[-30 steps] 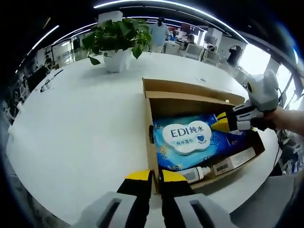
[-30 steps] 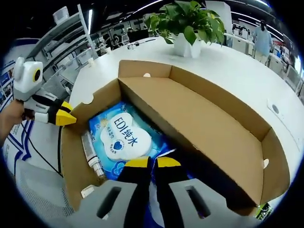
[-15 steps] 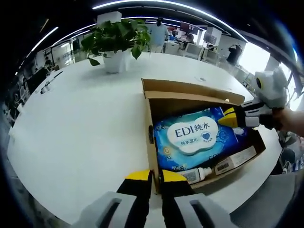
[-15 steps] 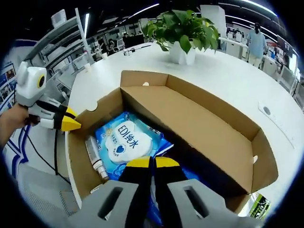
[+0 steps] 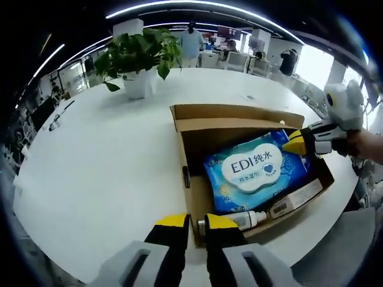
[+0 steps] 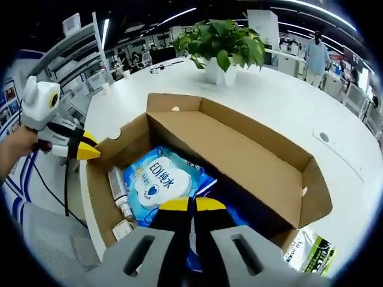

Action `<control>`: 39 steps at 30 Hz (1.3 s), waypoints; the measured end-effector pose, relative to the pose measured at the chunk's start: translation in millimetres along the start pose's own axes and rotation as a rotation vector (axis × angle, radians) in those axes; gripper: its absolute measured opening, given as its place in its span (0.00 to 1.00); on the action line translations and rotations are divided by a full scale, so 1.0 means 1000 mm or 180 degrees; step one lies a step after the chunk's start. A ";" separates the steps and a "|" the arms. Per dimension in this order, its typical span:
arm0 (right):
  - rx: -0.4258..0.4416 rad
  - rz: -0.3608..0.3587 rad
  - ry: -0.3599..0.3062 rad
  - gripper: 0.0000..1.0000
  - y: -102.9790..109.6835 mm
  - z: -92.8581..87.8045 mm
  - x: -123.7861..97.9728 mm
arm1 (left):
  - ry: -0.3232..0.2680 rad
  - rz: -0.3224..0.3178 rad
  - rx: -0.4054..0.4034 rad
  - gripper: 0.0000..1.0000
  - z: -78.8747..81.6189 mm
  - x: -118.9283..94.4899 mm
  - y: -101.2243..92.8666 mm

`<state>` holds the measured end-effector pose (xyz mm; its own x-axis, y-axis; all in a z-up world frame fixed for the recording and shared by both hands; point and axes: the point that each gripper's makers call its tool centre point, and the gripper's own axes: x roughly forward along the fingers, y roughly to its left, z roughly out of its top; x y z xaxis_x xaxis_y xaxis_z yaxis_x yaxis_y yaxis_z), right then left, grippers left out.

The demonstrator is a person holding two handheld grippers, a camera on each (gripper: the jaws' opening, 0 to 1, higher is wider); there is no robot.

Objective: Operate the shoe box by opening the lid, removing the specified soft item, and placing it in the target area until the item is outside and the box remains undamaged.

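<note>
The open brown cardboard shoe box sat on the round white table, its lid folded back and standing upright along the far side. Inside lay a soft blue pack of wet wipes with a white cloud-shaped label, tilted up at one end rather than flat on the floor of the box. Beside the pack, along the near wall, lay a small clear bottle with a white cap and a flat white carton with a barcode.

In the left gripper view, the left gripper hung over the near corner of the box, its yellow-tipped black jaws close together with only a thin gap and nothing between them. The right gripper came in from the right, held by a hand, its yellow tip at the far edge of the wipes pack.

In the right gripper view, the right gripper pointed down into the box over the blue pack; its jaws were drawn nearly together, and it seemed to pinch the edge of the pack, though the contact was hidden beneath the tips. The left gripper hovered at the box wall.

A green leafy plant in a white pot stood farther back on the table. A green-and-white printed packet lay on the table outside the box.
</note>
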<state>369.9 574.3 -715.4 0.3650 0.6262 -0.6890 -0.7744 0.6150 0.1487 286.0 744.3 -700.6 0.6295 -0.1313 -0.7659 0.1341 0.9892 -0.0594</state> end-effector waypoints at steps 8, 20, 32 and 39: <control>0.0071 -0.0033 -0.0031 0.00 -0.007 -0.004 -0.010 | -0.0096 -0.0021 0.0119 0.16 0.019 -0.004 -0.007; 0.0151 -0.0110 -0.0043 0.00 -0.023 -0.015 -0.024 | 0.0012 -0.0284 0.0365 0.17 0.028 0.015 -0.037; 0.0201 -0.0143 -0.0042 0.00 -0.032 -0.021 -0.032 | 0.0263 -0.0727 0.0237 0.18 0.020 0.050 -0.066; 0.0153 -0.0150 -0.0032 0.00 -0.032 -0.022 -0.033 | 0.0399 -0.0950 0.0098 0.18 0.010 0.065 -0.077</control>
<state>371.1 522.8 -713.0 0.4057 0.6006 -0.6890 -0.7306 0.6660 0.1504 324.5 658.9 -739.3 0.4601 -0.4043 -0.7905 0.3228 0.9056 -0.2752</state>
